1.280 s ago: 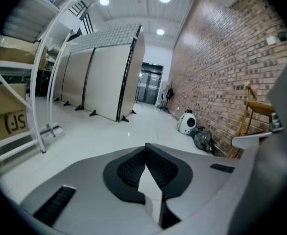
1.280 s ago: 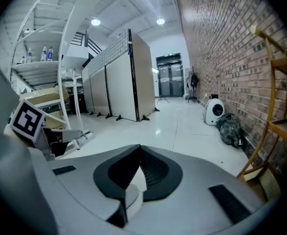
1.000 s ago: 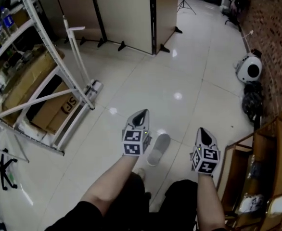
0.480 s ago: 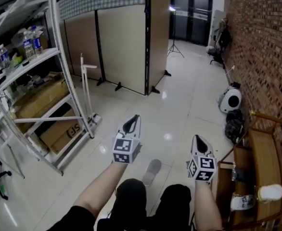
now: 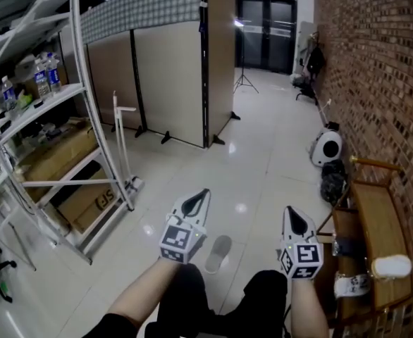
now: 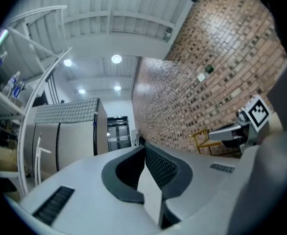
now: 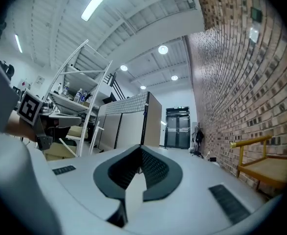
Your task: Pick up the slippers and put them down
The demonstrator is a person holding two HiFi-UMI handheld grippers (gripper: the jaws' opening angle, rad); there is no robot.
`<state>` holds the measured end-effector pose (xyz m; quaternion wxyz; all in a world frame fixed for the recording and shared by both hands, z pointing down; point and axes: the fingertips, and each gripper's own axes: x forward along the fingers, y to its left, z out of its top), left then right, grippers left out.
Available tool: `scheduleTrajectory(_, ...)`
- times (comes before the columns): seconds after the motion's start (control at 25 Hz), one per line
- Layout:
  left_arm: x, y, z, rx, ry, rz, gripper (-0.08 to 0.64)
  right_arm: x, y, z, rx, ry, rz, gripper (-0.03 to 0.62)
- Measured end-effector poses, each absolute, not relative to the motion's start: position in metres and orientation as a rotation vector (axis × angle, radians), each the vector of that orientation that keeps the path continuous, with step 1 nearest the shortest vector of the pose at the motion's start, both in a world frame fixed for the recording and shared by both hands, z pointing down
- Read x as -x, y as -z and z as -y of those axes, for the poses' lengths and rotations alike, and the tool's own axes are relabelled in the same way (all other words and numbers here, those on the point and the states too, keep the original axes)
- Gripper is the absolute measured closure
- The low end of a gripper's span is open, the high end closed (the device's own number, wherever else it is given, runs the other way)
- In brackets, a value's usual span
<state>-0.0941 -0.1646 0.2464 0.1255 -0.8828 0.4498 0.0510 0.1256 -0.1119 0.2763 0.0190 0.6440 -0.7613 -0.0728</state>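
One grey slipper (image 5: 218, 253) lies on the glossy tiled floor, seen in the head view between my two forearms and below both grippers. My left gripper (image 5: 196, 198) is held up above the floor, shut, with nothing between its pads. My right gripper (image 5: 292, 217) is raised beside it, also shut and empty. In the left gripper view the shut gripper (image 6: 144, 149) points along the room, with the right gripper's marker cube (image 6: 257, 112) at the right. In the right gripper view the shut gripper (image 7: 140, 152) faces the far doors. No second slipper is clearly visible.
A white metal shelving rack (image 5: 76, 111) with cardboard boxes (image 5: 55, 152) stands at the left. Beige partition screens (image 5: 168, 83) stand ahead. A brick wall (image 5: 375, 76) and a wooden bench (image 5: 374, 217) run along the right, with a white round device (image 5: 326, 146) and a black bag (image 5: 331, 183) beside them.
Both grippers have risen, still shut and empty. The head view has tilted up from the floor to the room. The slipper stays on the floor, now lower in view.
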Motion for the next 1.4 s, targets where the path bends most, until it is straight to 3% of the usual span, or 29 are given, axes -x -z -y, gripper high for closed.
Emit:
scheduleTrajectory(0.28,0.080,-0.266,0.113,2.581,-0.151,-1.234,0.558,-0.135,-0.271,0.060,-2.006,0.250,2.406,0.581)
scheduleTrajectory(0.68,0.117,-0.287,0.083,2.652,-0.223,-1.267,0.558,-0.140,-0.300,0.009,-2.024,0.266,2.365,0.583)
scheduleTrajectory(0.92,0.126,-0.314,0.054,2.675,-0.158,-1.274,0.558,-0.169,-0.338,-0.040,-2.093,0.117,2.260,0.583)
scheduleTrajectory(1.4,0.150,-0.317,0.021,2.668,-0.237,-1.363,0.558,-0.184,-0.338,-0.073,-2.181,0.121,2.200,0.583)
